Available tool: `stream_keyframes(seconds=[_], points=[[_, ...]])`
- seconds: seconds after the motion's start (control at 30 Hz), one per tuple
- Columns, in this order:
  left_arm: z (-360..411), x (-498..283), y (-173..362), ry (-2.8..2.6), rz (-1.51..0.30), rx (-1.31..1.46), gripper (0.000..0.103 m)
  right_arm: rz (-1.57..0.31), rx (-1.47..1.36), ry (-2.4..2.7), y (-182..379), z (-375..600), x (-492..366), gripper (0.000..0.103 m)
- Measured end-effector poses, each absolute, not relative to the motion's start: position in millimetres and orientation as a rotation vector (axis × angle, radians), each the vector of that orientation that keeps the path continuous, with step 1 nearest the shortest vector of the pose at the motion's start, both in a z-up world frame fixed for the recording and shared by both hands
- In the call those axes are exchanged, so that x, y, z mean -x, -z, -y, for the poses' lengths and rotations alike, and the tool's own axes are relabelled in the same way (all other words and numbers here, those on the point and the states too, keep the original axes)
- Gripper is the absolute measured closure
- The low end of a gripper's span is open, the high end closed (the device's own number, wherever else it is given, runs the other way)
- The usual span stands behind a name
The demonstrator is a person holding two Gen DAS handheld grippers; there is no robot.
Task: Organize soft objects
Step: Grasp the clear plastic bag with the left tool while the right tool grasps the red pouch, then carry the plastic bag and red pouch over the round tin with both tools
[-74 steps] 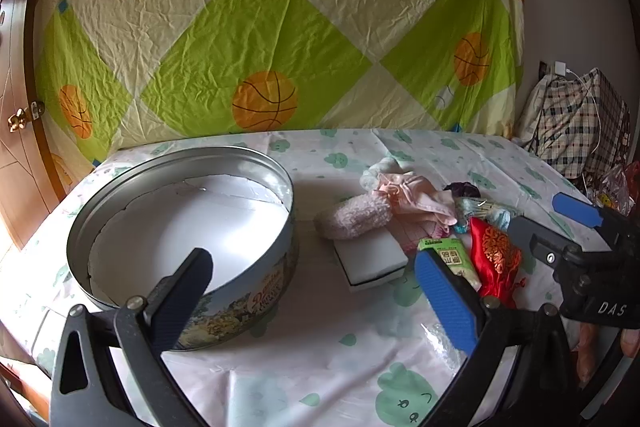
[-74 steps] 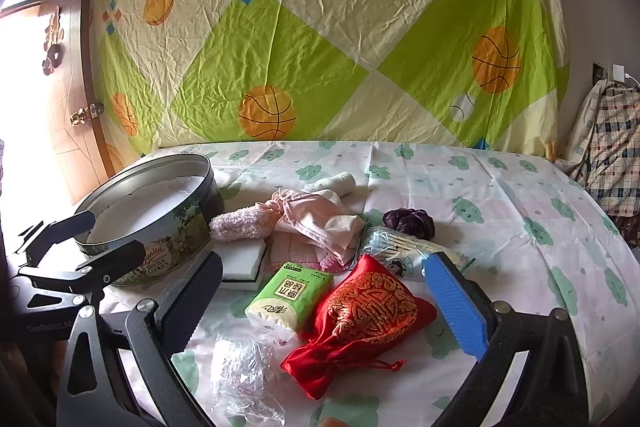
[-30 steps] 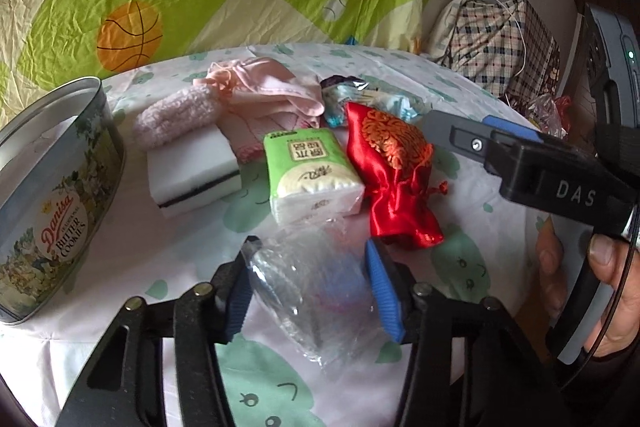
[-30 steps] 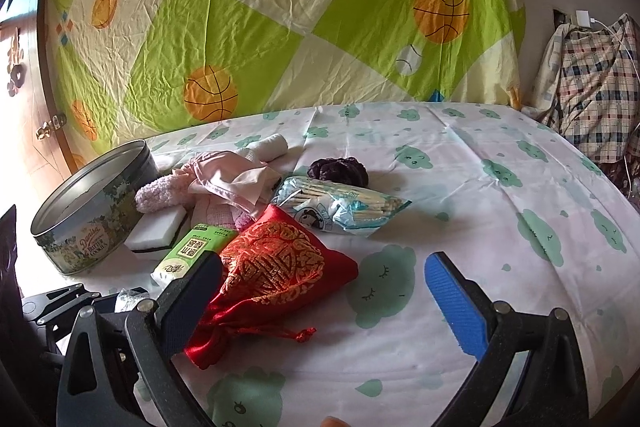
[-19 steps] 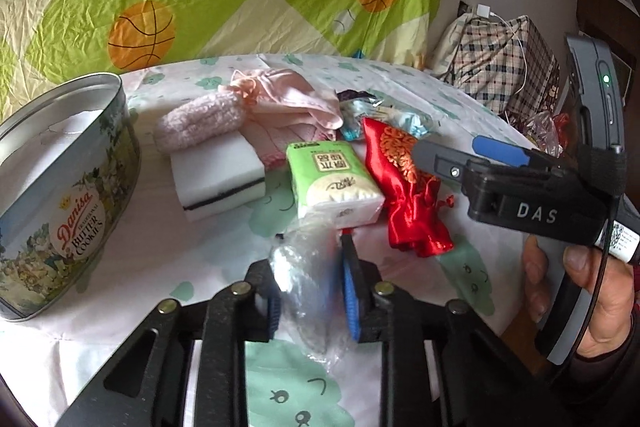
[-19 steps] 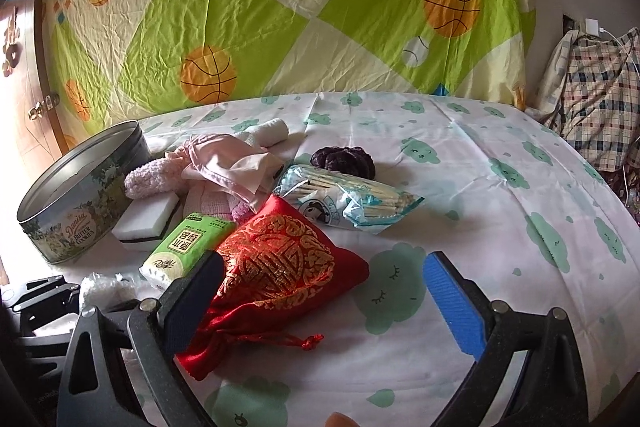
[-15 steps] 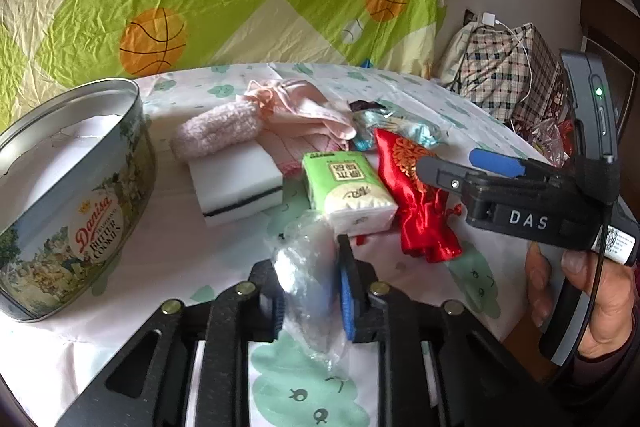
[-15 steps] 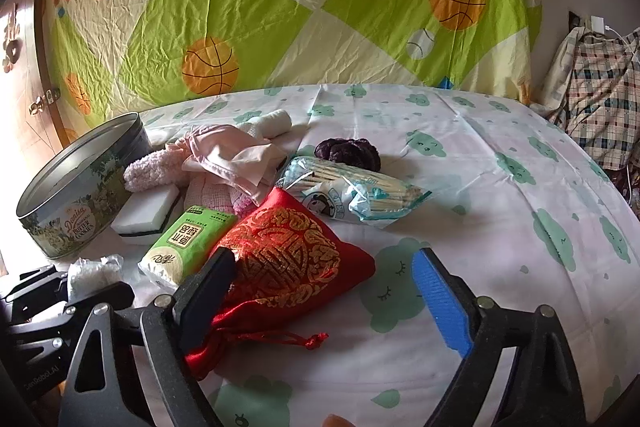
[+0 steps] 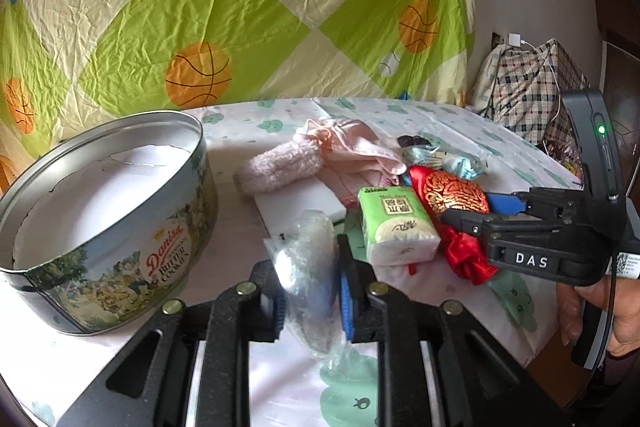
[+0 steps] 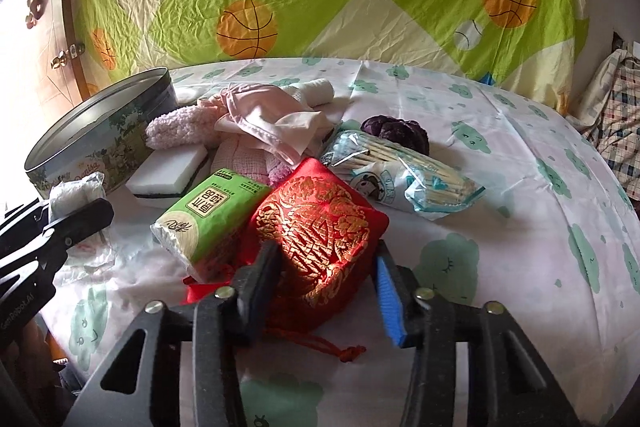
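My left gripper (image 9: 310,277) is shut on a clear plastic bag of white stuff (image 9: 308,267) and holds it above the table, right of the round cookie tin (image 9: 104,203). The bag also shows in the right wrist view (image 10: 78,193). My right gripper (image 10: 326,285) straddles the red embroidered pouch (image 10: 320,231); its jaws press the pouch's sides. The pouch lies on the table beside a green tissue pack (image 10: 212,215). The right gripper also shows in the left wrist view (image 9: 480,209).
Behind lie a white sponge (image 10: 168,175), a pink fuzzy sock (image 10: 176,129), pink cloths (image 10: 272,123), a cotton-swab pack (image 10: 400,175), a purple scrunchie (image 10: 396,131) and a white roll (image 10: 318,91). The tin stands at the left (image 10: 100,131). A checked bag (image 9: 532,95) sits off the table's right.
My left gripper closed on the plastic bag and lifted it toward the tin. My right gripper moved forward and narrowed around the red pouch.
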State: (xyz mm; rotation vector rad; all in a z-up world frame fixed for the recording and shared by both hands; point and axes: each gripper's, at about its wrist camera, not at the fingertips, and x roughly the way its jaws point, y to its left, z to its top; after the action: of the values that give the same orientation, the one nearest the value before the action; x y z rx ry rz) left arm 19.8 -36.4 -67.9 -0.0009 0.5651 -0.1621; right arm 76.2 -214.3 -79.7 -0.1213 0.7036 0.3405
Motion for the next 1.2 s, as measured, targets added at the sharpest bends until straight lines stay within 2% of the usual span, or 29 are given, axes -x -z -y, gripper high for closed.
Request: stream_keyframes(seconds=[0.03,0.13,0.3,0.87,1.2], points=[[34.5,-19.3,67.4,0.155,-0.558,0.002,0.084,-0.695,0.127,-0.347,79.3,213.6,-74.7,0.068],[29.5,-17.4,65.8,0.146,-0.542,0.013,0.084,-0.664,0.142,-0.356,77.5,211.1,-69.8,0.077],[27.6,-12.9,62.0,0.138,-0.509,0.015,0.084,-0.605,0.113,-0.369,72.0,216.4,-62.9,0.081],[26.3,-3.2,49.9,0.130,-0.442,0.008,0.084,-0.412,0.017,-0.401,56.5,230.4,-41.2,0.082],[25.1,-2.2,50.9,0.133,-0.445,0.011,0.084,-0.360,-0.024,-0.416,47.0,235.5,-33.0,0.082]])
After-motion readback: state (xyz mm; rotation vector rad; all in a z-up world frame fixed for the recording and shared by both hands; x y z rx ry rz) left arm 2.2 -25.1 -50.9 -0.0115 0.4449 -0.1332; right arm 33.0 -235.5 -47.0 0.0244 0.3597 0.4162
